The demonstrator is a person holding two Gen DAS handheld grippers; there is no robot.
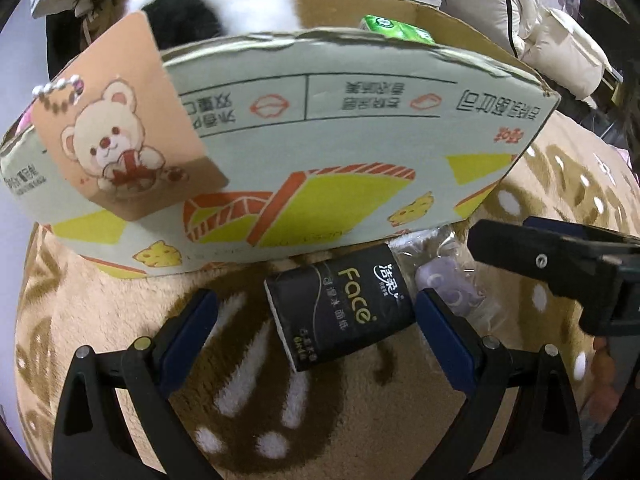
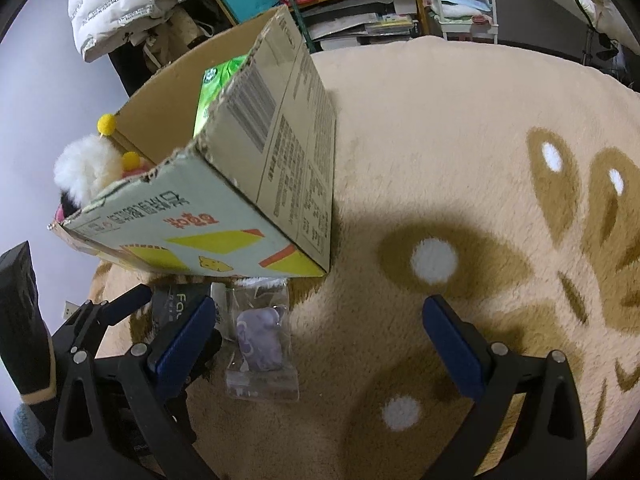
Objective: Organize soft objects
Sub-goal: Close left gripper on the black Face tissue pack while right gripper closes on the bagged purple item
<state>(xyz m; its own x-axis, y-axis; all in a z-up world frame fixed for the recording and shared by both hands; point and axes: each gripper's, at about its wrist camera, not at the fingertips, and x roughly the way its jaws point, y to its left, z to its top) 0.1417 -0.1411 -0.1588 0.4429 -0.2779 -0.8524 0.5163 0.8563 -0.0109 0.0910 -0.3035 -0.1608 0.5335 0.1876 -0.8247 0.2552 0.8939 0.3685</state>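
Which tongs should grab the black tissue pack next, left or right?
Left. The left tongs are open with the tissue pack already between the fingers. The right tongs are open over bare rug, with the pack off to their left.

black tissue pack [image 1: 340,312], bagged purple toy [image 2: 260,338], beside box [image 1: 320,152]

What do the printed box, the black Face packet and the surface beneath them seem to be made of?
Printed open-topped box: corrugated cardboard, ragged torn rim. Black Face tissue packet: probably glossy plastic film, judging by its sheen. Tan spotted blanket: plush fleece, fuzzy pile.
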